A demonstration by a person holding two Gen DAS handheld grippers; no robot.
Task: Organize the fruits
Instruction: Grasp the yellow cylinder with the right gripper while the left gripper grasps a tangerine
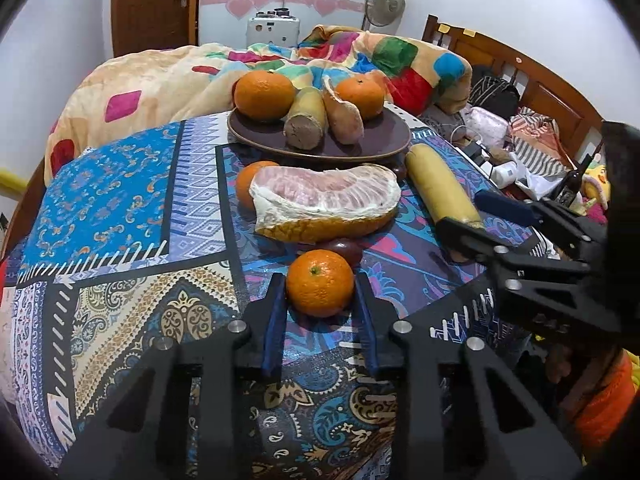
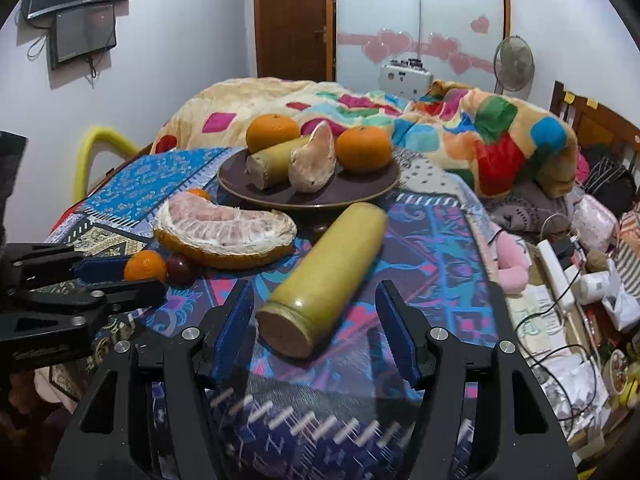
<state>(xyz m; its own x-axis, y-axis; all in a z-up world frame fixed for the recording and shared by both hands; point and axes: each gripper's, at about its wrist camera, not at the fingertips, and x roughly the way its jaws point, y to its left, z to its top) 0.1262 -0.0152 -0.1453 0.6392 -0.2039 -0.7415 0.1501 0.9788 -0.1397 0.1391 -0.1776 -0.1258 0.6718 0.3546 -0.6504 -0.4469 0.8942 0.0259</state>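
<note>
A brown plate (image 1: pixel 372 145) at the back of the patterned table holds two oranges, a yellow cane piece and a pomelo slice. A large pomelo wedge (image 1: pixel 326 200) lies in front of it. My left gripper (image 1: pixel 320 294) is open, its fingers on either side of an orange (image 1: pixel 320 283) on the cloth, not clamped. My right gripper (image 2: pixel 316 320) is open, its fingers on either side of the near end of a yellow cane piece (image 2: pixel 324 276). The plate (image 2: pixel 360 190), the wedge (image 2: pixel 224 232) and the orange (image 2: pixel 145 266) also show in the right wrist view.
A dark plum (image 1: pixel 346 249) lies just behind the orange, and another orange (image 1: pixel 250 184) sits behind the wedge. A colourful blanket (image 1: pixel 168 80) is heaped behind the table. Cables and clutter (image 2: pixel 568 292) lie to the right of the table edge.
</note>
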